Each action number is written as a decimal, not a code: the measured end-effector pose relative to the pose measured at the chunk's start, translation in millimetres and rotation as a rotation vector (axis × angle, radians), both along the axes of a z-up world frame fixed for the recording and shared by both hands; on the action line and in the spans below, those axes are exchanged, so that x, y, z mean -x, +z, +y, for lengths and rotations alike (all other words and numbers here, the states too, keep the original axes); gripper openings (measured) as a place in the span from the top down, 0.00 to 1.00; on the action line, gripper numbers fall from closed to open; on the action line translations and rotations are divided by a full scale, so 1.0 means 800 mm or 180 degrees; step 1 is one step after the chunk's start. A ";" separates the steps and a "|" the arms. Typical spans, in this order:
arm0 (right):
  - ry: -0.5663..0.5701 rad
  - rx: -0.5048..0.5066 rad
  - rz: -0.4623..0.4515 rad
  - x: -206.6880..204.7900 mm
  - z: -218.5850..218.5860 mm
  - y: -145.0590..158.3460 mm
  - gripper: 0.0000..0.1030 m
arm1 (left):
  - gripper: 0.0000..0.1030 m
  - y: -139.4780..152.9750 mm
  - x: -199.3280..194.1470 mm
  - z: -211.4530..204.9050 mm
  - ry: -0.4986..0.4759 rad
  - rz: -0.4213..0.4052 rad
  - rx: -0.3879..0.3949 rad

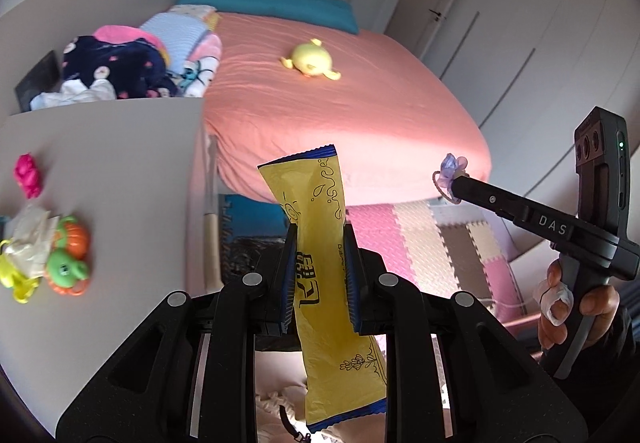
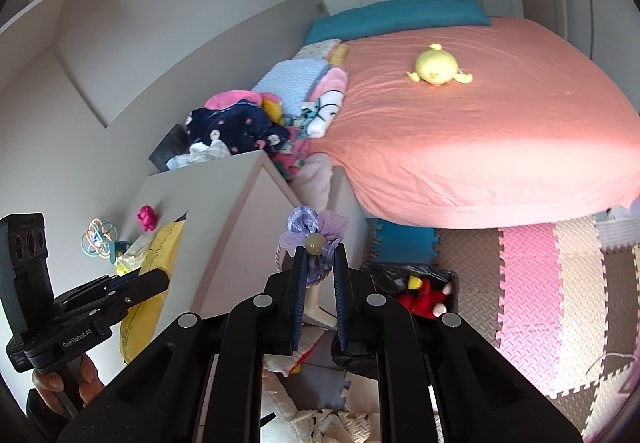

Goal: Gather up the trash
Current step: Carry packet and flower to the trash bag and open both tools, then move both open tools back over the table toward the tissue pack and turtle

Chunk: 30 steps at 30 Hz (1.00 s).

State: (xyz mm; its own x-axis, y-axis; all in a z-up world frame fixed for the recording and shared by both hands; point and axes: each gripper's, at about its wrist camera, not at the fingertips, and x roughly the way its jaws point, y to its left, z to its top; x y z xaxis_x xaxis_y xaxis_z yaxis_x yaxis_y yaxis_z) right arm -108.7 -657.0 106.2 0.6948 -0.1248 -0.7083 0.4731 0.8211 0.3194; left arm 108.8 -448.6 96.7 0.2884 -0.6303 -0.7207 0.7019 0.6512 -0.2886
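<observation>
My left gripper (image 1: 319, 239) is shut on a long yellow snack wrapper (image 1: 320, 211) with blue ends, held upright in the air beside the white cabinet (image 1: 104, 171); it also shows in the right wrist view (image 2: 154, 275). My right gripper (image 2: 319, 257) is shut on a purple flower hair tie (image 2: 316, 233) with a bead; it shows at the right in the left wrist view (image 1: 450, 173). A crumpled white tissue (image 1: 30, 233) lies on the cabinet top among toys. A black-lined bin (image 2: 416, 289) holding a red plush stands on the floor below.
A bed with a pink sheet (image 1: 340, 91) carries a yellow plush (image 1: 310, 61) and a pile of clothes (image 1: 120, 67). A pink toy (image 1: 28, 173) and green-orange toys (image 1: 68, 259) sit on the cabinet. Foam puzzle mats (image 2: 540, 283) cover the floor.
</observation>
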 end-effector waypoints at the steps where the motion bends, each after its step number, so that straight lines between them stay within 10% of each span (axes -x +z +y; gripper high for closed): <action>1: -0.0020 -0.0003 0.0003 0.003 -0.003 0.000 0.86 | 0.79 -0.003 -0.001 -0.006 -0.0036 0.0017 -0.0011; 6: -0.0092 -0.0001 0.0062 0.006 -0.017 -0.003 0.71 | 0.74 -0.019 -0.003 -0.031 -0.0158 0.0135 -0.0152; 9: -0.0207 0.0087 0.0020 0.013 -0.023 0.002 0.40 | 0.07 -0.029 -0.013 -0.041 0.0000 0.0088 -0.0317; 30: 0.0056 0.0026 -0.0075 -0.009 -0.016 0.002 0.39 | 0.06 -0.021 -0.017 -0.010 0.0368 0.0014 -0.0297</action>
